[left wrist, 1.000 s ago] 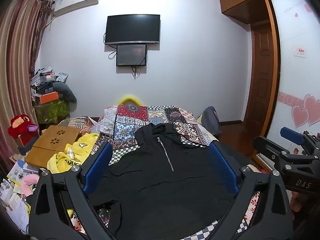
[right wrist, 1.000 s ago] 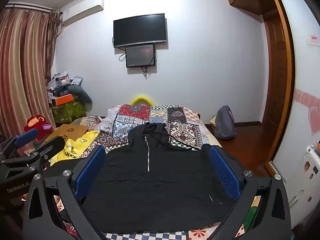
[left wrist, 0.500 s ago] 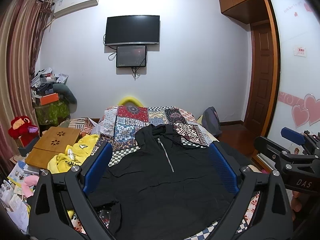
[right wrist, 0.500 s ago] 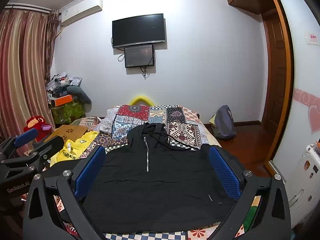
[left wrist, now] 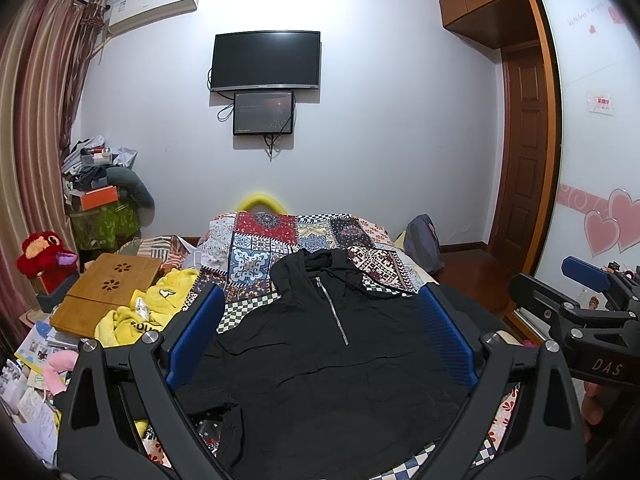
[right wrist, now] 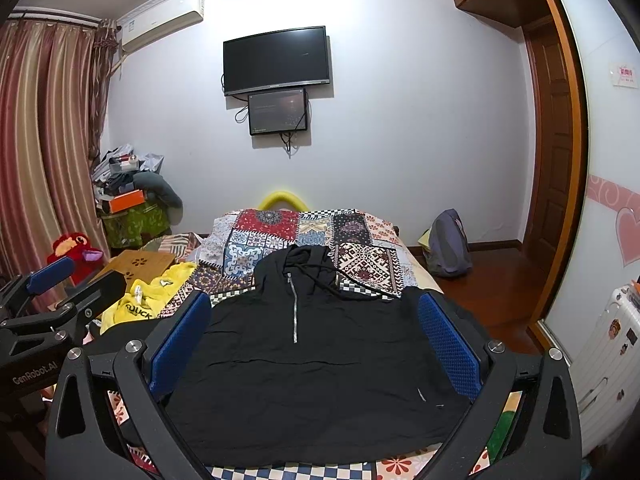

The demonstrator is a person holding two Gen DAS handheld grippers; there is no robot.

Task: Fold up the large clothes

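A black hooded pullover (left wrist: pixel 332 364) with a short silver zip lies spread flat, front up, on the patchwork bed cover (left wrist: pixel 264 248), hood toward the far wall. In the right wrist view the same pullover (right wrist: pixel 316 368) fills the near bed, its hem toward me. My left gripper (left wrist: pixel 320 336) hangs open above the pullover's near part, blue pads wide apart, holding nothing. My right gripper (right wrist: pixel 316 336) is likewise open and empty above the garment. Each gripper shows at the edge of the other's view.
A yellow garment (left wrist: pixel 148 312) is bunched at the bed's left edge beside a wooden lap desk (left wrist: pixel 108 292). Books and soft toys clutter the left floor. A backpack (right wrist: pixel 446 244) leans against the far wall on the right, near a wooden door (left wrist: pixel 524 152).
Both grippers have barely shifted; the view drifts very slightly. The pullover lies as before and both grippers stay open.
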